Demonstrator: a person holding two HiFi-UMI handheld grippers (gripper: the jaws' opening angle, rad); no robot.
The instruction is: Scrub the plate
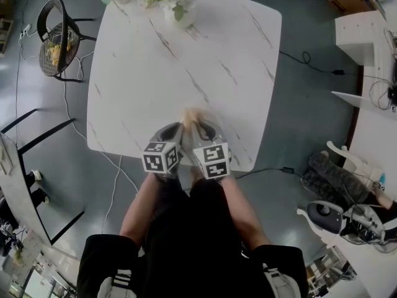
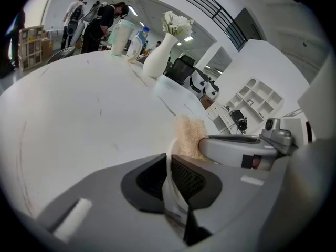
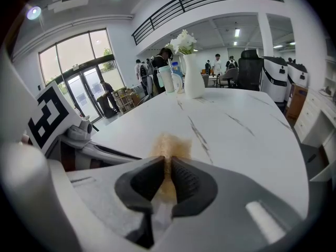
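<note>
The left tool (image 2: 168, 161) pinches only the plate (image 2: 171, 196) rim, so the scrubber (image 3: 170, 145) clamped in the right tool (image 3: 167, 164) could wrench it off the surface (image 1: 186, 54) at 6 o'clock.

Table (image 1: 186, 73): smooth white top with a marble look, thin grey-brown veins and a low sheen. Scrub pad (image 3: 170, 147): tan, coarse, fibrous, matt. Plate (image 2: 171, 199): thin white rim, seemingly glossy, seen edge-on only. Left gripper (image 2: 169, 164) and right gripper (image 3: 168, 161): matt grey plastic shells with black ribbed pads (image 2: 191, 180). Vase (image 2: 158, 62): smooth white, slight gloss.
</note>
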